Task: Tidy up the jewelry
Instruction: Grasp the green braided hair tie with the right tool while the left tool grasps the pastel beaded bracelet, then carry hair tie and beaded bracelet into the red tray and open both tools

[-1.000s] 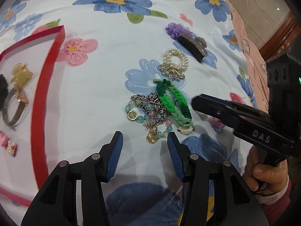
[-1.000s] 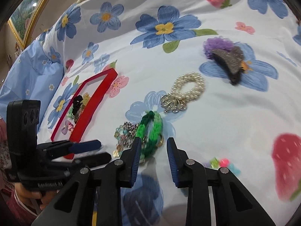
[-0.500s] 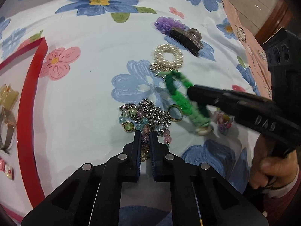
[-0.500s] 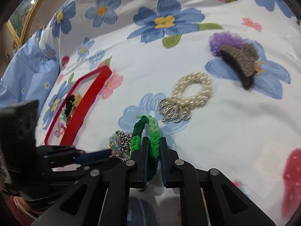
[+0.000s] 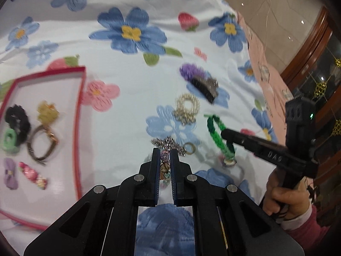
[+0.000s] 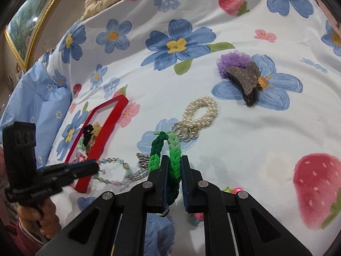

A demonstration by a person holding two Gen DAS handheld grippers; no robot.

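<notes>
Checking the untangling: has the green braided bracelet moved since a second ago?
Yes. The green braided bracelet, gripped by the right gripper, has lifted away from the chain bracelet, toward the pearl bracelet.

The left gripper (image 5: pixel 165 160) is pinching a beaded bracelet (image 5: pixel 164 166) between closed jaws, a chain (image 5: pixel 168 144) and ring (image 5: pixel 189 148) trailing just ahead. At right, the right gripper (image 5: pixel 223 133) is clamping a green braid (image 5: pixel 215 131). A red tray (image 5: pixel 80 115) is sitting at left — scrunchie (image 5: pixel 18 119), watch (image 5: pixel 42 143) and clips inside.
</notes>
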